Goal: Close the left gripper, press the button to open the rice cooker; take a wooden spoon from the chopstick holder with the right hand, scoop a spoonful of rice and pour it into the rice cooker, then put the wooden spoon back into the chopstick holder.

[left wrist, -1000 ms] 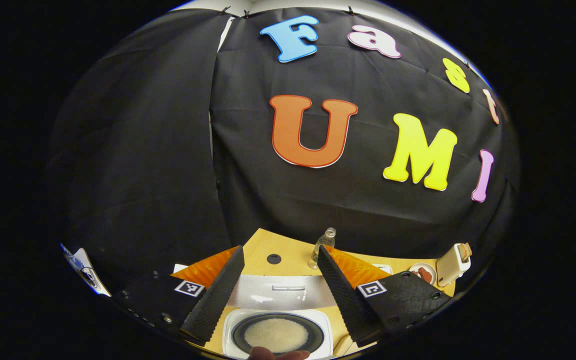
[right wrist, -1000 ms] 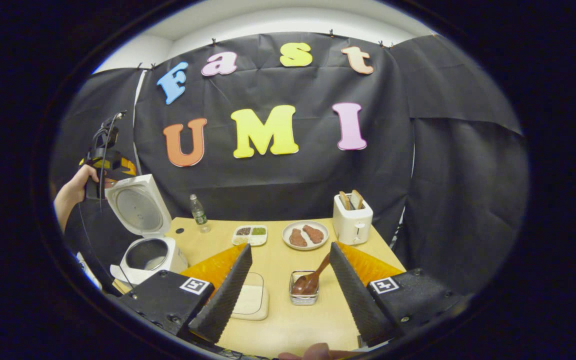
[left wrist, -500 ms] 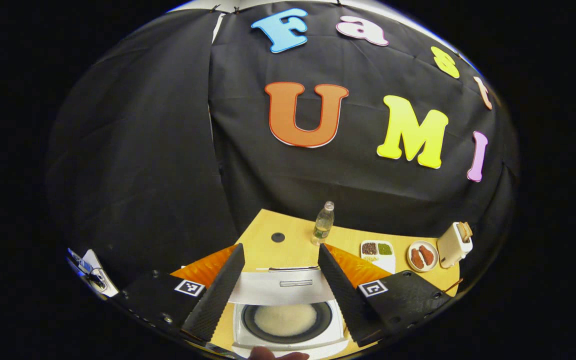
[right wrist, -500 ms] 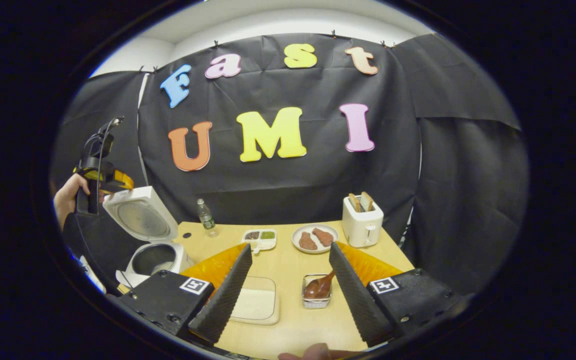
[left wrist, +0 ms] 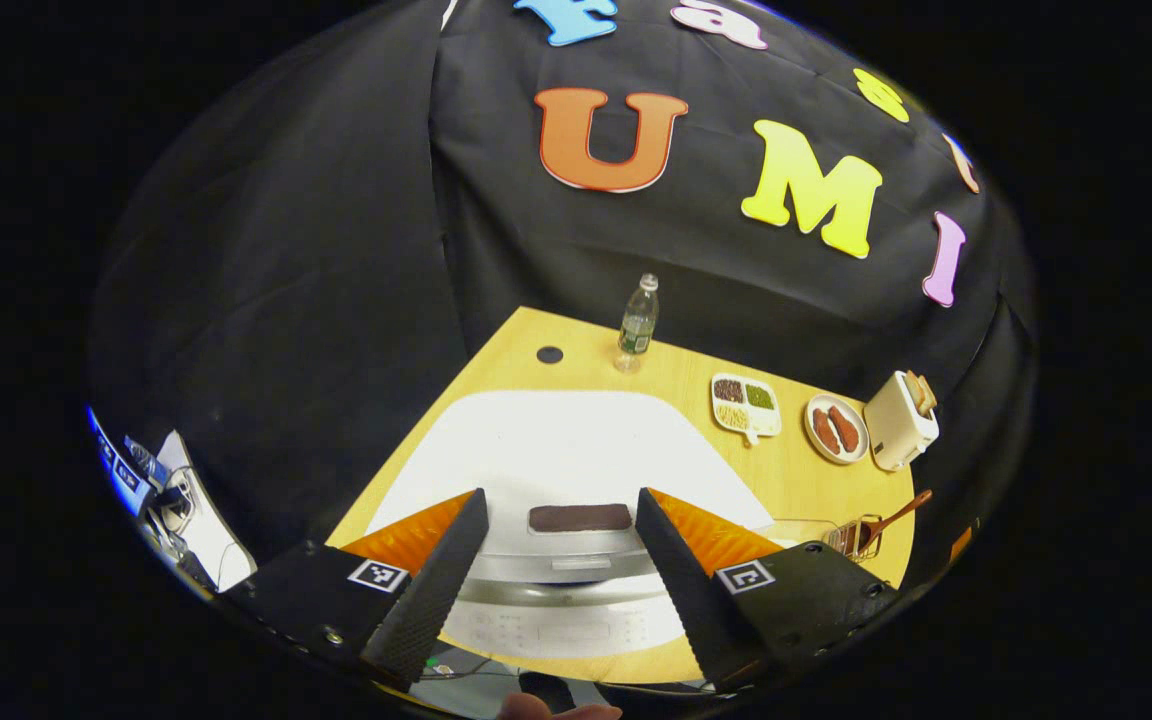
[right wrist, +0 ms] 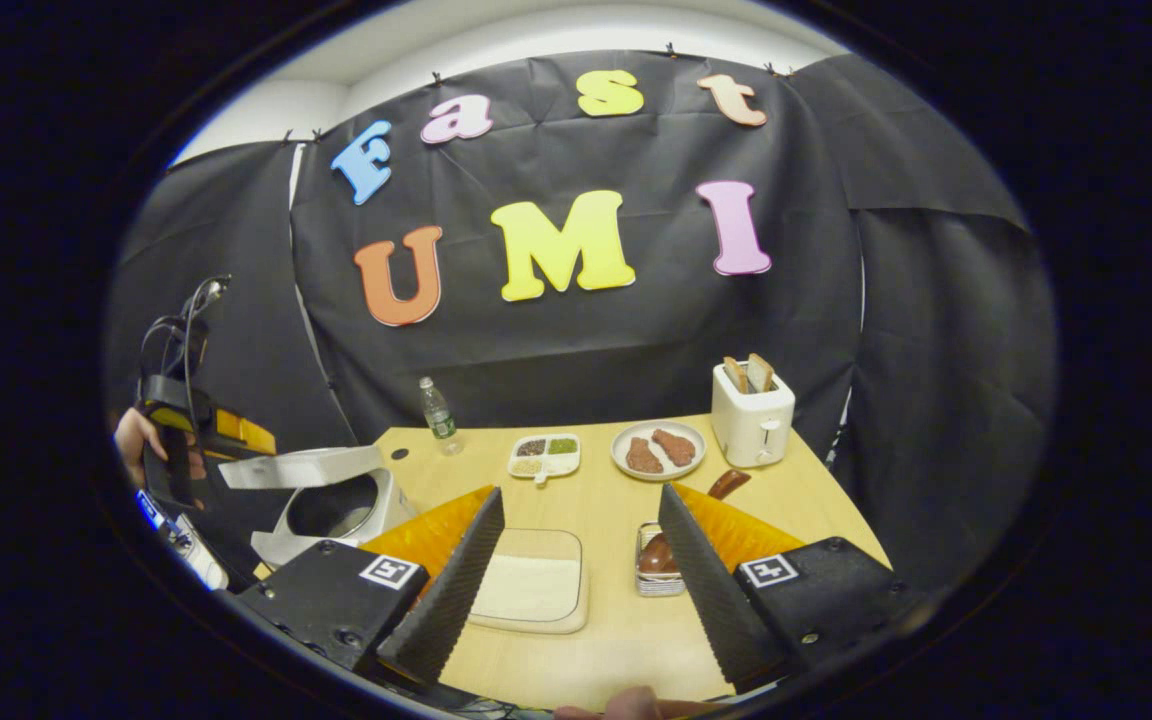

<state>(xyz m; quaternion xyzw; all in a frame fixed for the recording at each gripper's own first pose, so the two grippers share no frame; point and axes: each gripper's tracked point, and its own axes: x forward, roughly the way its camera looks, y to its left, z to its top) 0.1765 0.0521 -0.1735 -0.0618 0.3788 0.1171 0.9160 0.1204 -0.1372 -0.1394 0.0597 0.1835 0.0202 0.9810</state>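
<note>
In the left gripper view the white rice cooker lid (left wrist: 556, 450) lies under my open left gripper (left wrist: 556, 585), nothing between its fingers. In the right gripper view the lid (right wrist: 301, 468) hangs about level over the cooker's pot (right wrist: 336, 508), with the left gripper (right wrist: 186, 430) at the lid's far-left edge, held by a hand (right wrist: 131, 440). The wooden spoon (right wrist: 726, 485) stands in the small clear chopstick holder (right wrist: 654, 560), just inside the right finger of my open right gripper (right wrist: 576, 590). A flat tray of rice (right wrist: 531, 590) lies between its fingers. Spoon (left wrist: 891, 515) and holder (left wrist: 851, 538) also sit right of the cooker.
At the back of the wooden table (right wrist: 596, 640) stand a water bottle (right wrist: 436, 405), a divided dish of grains (right wrist: 544, 455), a plate of brown meat pieces (right wrist: 658, 450) and a white toaster (right wrist: 753, 420) with bread slices. Black cloth walls close in behind.
The rice cooker lid has swung down from upright to about level, hiding the rice in the pot from the left gripper. The left gripper dropped with it. The right gripper shifted slightly left.
</note>
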